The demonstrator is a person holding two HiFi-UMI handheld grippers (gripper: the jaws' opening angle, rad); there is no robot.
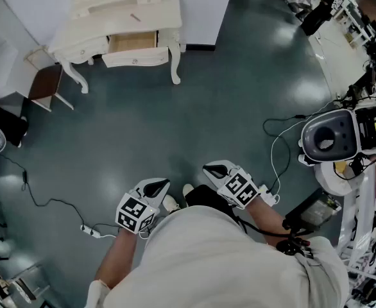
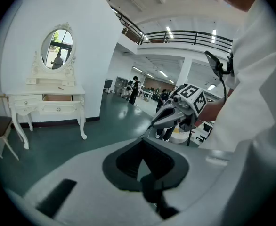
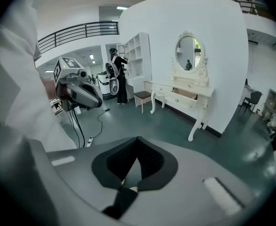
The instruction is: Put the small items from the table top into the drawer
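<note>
- The left gripper (image 2: 139, 145) has its jaws closed together with nothing between them; it is held low, close in front of the person's body, pointing forward and somewhat down.
- The right gripper (image 3: 137, 142) is also fully closed and empty, held beside the left one (image 1: 160, 186) and just apart from it, tilted more steeply toward the floor (image 1: 194, 120).
- In the head view both grippers sit at the bottom of the frame, the right gripper (image 1: 215, 170) slightly further forward, above bare dark green floor.
- The dressing table (image 1: 151, 13) stands well away from both grippers, against a white wall.
- Its drawer (image 1: 133, 42) is pulled open; the inside cannot be made out.
- A thin small item (image 1: 135, 17) lies on the table top above the drawer.
- An oval mirror (image 3: 187, 52) rises from the table's back.
- A brown-seated stool (image 1: 44, 82) stands just beside the table.
- A cable (image 1: 47, 201) trails across the floor to the left of the person.
</note>
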